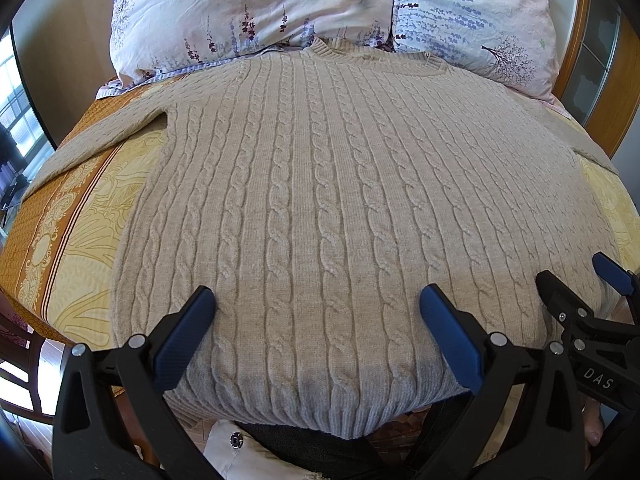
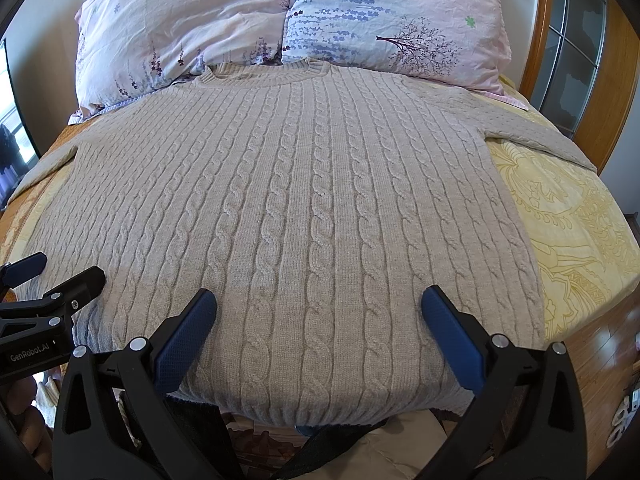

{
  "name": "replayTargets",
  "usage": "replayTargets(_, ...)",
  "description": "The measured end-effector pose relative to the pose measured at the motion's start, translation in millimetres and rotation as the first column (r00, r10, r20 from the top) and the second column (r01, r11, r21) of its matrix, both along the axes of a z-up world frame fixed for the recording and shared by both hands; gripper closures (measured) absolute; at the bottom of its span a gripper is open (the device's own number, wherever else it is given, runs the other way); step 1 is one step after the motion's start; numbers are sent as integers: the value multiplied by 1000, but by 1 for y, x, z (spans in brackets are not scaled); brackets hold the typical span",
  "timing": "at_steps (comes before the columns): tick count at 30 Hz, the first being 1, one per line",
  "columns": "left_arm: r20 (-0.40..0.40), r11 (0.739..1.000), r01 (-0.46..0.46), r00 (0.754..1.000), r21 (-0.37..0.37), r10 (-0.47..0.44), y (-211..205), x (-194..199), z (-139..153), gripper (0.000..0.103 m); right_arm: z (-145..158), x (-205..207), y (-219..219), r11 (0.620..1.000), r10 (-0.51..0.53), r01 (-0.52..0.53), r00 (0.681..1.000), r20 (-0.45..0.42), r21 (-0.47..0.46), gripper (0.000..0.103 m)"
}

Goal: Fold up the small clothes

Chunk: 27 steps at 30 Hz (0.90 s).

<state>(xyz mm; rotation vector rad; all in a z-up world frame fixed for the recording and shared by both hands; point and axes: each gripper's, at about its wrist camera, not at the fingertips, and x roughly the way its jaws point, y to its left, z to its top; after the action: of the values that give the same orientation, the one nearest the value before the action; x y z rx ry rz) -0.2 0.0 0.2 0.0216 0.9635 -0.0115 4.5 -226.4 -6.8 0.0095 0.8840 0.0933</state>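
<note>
A big bed (image 1: 72,240) fills most of the room in both views. Its cover is yellow with leafy swirls, and it has an orange-brown band down the left side. Wooden doors with glass panes (image 2: 576,64) stand to the right of the bed. A bright window (image 1: 16,112) is on the far left. A wood floor (image 2: 600,364) shows past the right corner of the bed.

Two pillows lean at the head of the bed. The left pillow (image 1: 240,12) is pale pink with purple flower stalks. The right pillow (image 2: 392,20) has blue flowers and a small dark tree on it.

A beige sweater (image 1: 320,200) with twisty rope patterns lies flat in the middle of the bed. Its neck touches the pillows. Its bottom edge hangs a little over the near edge of the bed. One sleeve (image 1: 100,136) runs out to the left and the other sleeve (image 2: 540,132) runs out to the right.

The left gripper (image 1: 316,312) hovers over the bottom left part of the sweater. Its blue fingers are spread wide and hold nothing. The right gripper (image 2: 318,312) hovers over the bottom right part, also spread wide and holding nothing. The two grippers are just beside each other.
</note>
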Motion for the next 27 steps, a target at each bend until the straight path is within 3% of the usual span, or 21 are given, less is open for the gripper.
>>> replayTargets(9,-34,1000,17,999,2,-17,0,5,-1,2,2,1,6,999,40,-40,999,18,2,1)
replayTargets(15,-54,999,36,998,6,-36,0,9,2,2,-4,1,1,993,111,-115,988,105,32,1)
replayTargets(18,-28,998,57,998,20,-56,0,11,3,2,-1,5,-3,990,128,-133,984,126,36,1)
replayTargets(24,24,996,86,996,32,-87,4,32,14,2,33,47,-82,977,-61,25,984,166,211,1)
replayTargets(27,12,993,119,993,18,-120,5,48,18,2,42,77,-139,926,-193,139,974,122,350,7)
